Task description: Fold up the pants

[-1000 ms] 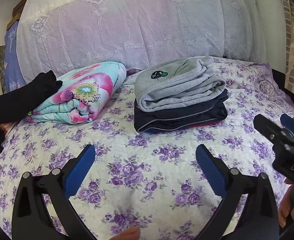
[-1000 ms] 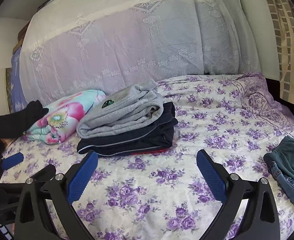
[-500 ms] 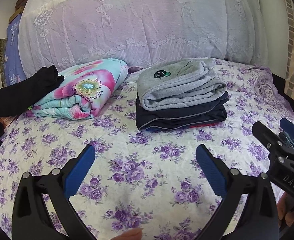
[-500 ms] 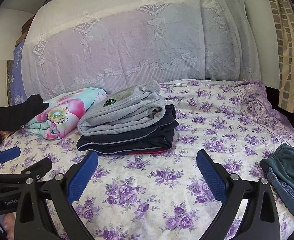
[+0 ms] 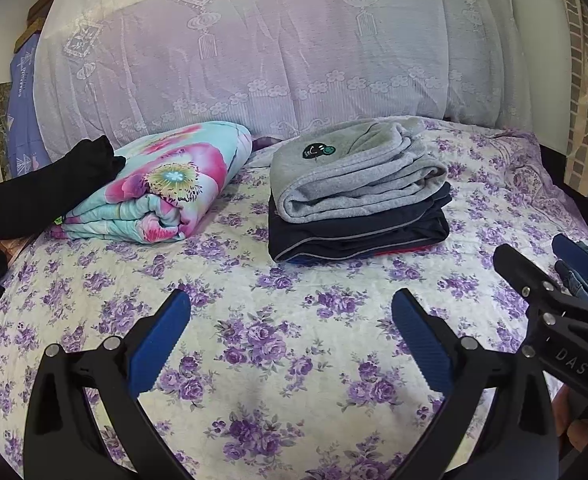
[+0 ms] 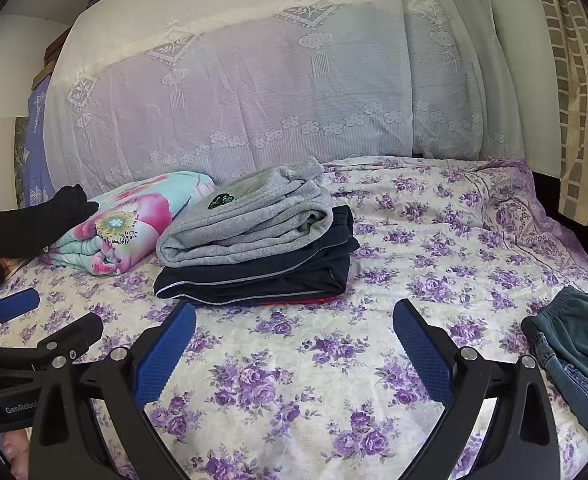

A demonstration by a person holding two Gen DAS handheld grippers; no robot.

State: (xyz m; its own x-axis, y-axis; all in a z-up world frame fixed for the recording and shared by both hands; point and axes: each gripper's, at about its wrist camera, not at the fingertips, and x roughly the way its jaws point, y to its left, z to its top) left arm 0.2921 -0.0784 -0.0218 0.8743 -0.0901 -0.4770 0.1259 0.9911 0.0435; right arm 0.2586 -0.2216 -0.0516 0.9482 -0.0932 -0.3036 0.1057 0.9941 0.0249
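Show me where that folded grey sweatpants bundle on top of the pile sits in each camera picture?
Left wrist view: grey sweatpants, right of centre, upper half.
Right wrist view: grey sweatpants, left of centre.
Shared landmark: the flowered quilt roll, just left of the pile in both.

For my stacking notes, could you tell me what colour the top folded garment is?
Light grey, with a small dark patch; the grey pants show best in the left wrist view.

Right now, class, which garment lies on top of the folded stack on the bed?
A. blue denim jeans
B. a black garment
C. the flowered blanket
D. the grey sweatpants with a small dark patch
D: the grey sweatpants rest on the dark navy pants, while the jeans lie apart at the right edge and both grippers are open and empty.
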